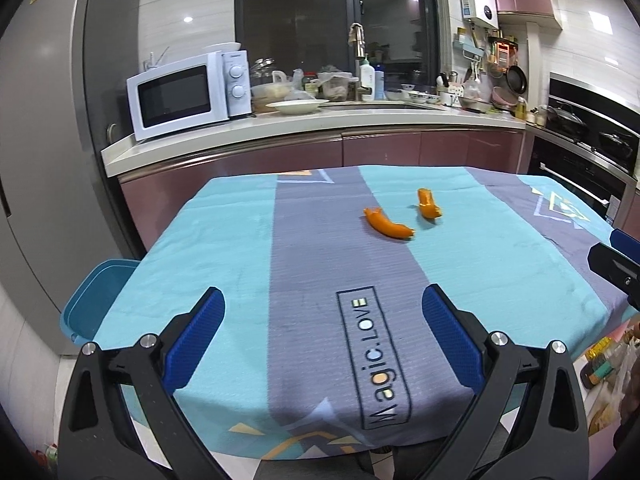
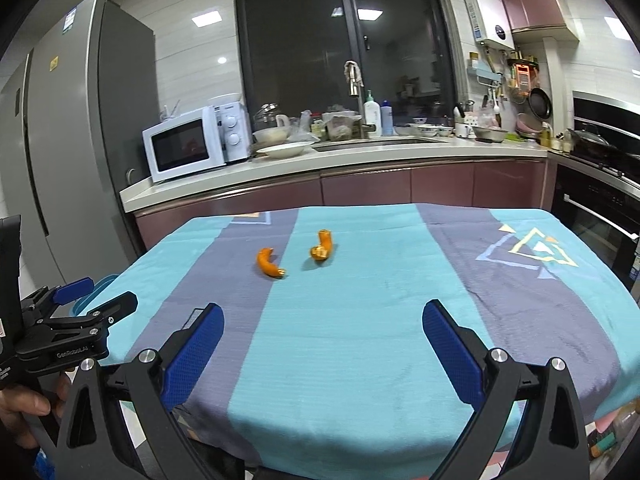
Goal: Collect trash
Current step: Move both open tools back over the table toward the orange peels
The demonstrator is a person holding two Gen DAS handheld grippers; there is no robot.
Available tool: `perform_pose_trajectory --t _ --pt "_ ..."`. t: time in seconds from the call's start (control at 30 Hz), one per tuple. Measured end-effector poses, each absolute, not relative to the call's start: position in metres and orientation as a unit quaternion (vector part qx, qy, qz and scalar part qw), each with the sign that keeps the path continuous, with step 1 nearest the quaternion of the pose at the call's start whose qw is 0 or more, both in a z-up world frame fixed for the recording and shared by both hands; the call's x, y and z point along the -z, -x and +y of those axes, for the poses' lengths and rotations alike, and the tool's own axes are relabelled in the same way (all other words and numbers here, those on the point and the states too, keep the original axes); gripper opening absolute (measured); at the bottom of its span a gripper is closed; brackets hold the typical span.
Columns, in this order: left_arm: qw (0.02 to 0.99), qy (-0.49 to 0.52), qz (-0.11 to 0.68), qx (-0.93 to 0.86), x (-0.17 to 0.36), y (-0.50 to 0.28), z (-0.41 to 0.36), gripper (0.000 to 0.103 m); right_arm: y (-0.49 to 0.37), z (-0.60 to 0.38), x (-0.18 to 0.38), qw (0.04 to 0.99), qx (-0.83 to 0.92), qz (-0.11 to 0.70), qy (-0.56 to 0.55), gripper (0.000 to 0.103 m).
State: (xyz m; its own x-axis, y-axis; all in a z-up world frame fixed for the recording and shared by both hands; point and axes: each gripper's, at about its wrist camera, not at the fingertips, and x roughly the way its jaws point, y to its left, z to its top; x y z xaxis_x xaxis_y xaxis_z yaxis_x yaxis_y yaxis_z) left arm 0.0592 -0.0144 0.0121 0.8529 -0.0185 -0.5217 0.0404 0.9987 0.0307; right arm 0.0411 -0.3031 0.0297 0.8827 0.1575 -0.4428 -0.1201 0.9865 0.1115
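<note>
Two orange peel pieces lie on the blue and purple tablecloth (image 1: 224, 248). In the left wrist view the nearer peel (image 1: 387, 225) and the farther peel (image 1: 427, 205) lie beyond my left gripper (image 1: 322, 300), which is open and empty over the near table edge. In the right wrist view the left peel (image 2: 270, 264) and the right peel (image 2: 322, 246) lie ahead of my right gripper (image 2: 323, 314), also open and empty. The left gripper also shows at the left edge of the right wrist view (image 2: 96, 294). A blue bin (image 1: 94, 296) stands left of the table.
A kitchen counter (image 1: 304, 128) runs behind the table with a white microwave (image 1: 188, 94), a plate (image 1: 297, 106) and a sink with dishes. A grey fridge (image 1: 44, 132) stands at the left. An oven (image 1: 584, 176) is at the right. Bottles sit on the floor (image 1: 604, 364) at right.
</note>
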Motion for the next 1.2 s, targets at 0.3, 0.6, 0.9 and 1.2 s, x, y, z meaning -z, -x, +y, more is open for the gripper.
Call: perform_pose_trajectory --t 0.3,0.6,0.9,1.2 --pt "0.959 -0.025 0.280 0.040 -0.007 -0.075 -0.025 0.097 -0.042 -0.316 -0.025 0.969 -0.047 0.241 -0.044 0.096" --pt "0.956 -0.022 0.289 0.040 -0.001 -0.088 -0.030 0.097 -0.054 -0.315 -0.019 0.965 -0.049 0.253 -0.044 0.096" --pt "0.953 -0.018 0.298 0.040 0.005 -0.104 -0.032 0.097 -0.069 -0.316 -0.016 0.963 -0.052 0.261 -0.044 0.096" --pt "0.949 -0.018 0.312 0.046 0.013 -0.138 -0.042 0.097 -0.099 -0.315 -0.012 0.960 -0.056 0.272 -0.041 0.096"
